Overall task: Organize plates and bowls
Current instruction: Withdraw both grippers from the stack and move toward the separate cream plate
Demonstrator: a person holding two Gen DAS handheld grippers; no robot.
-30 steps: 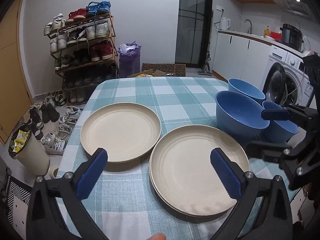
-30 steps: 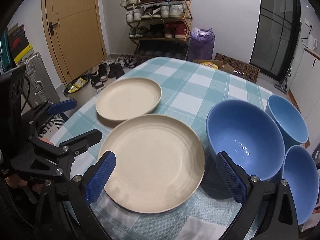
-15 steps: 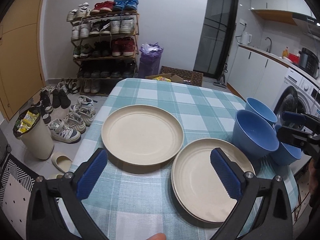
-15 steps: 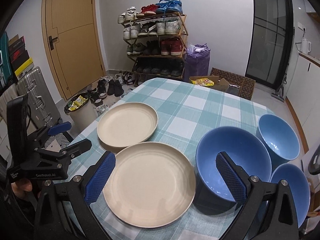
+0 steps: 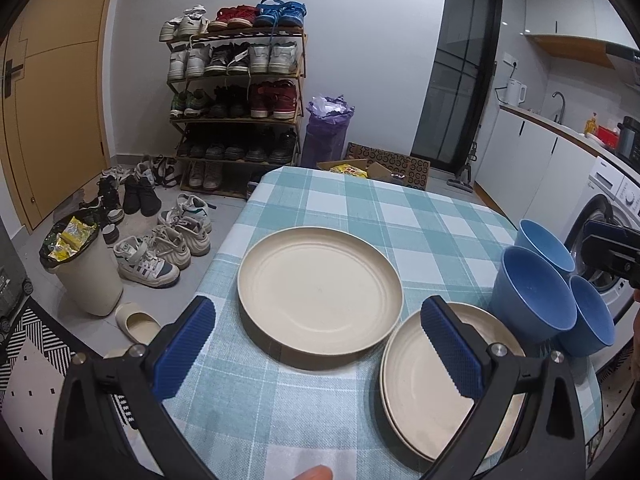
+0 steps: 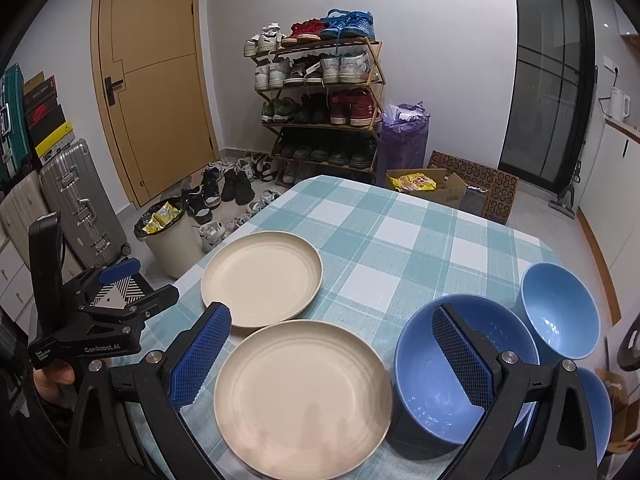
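Two cream plates lie on the checked table: the far plate (image 5: 320,288) (image 6: 262,282) and the near plate (image 5: 420,384) (image 6: 304,396), whose rim looks doubled in the left wrist view. Three blue bowls stand at the right: a large bowl (image 5: 536,292) (image 6: 432,384), a far bowl (image 5: 544,246) (image 6: 560,316) and a small near bowl (image 5: 592,312) (image 6: 596,412). My left gripper (image 5: 317,306) hangs open above the table's near left edge. My right gripper (image 6: 331,312) is open over the near plate and large bowl. Neither holds anything.
The tablecloth (image 6: 400,240) covers the table to its far edge. On the floor to the left are a white bin (image 5: 86,272), loose shoes (image 5: 160,256), a shoe rack (image 5: 236,92) and suitcases (image 6: 76,200). A washing machine (image 5: 612,216) stands to the right.
Both grippers have drawn back and up from the table, so the plates and bowls look smaller. The left view has swung left. Nothing was grasped.
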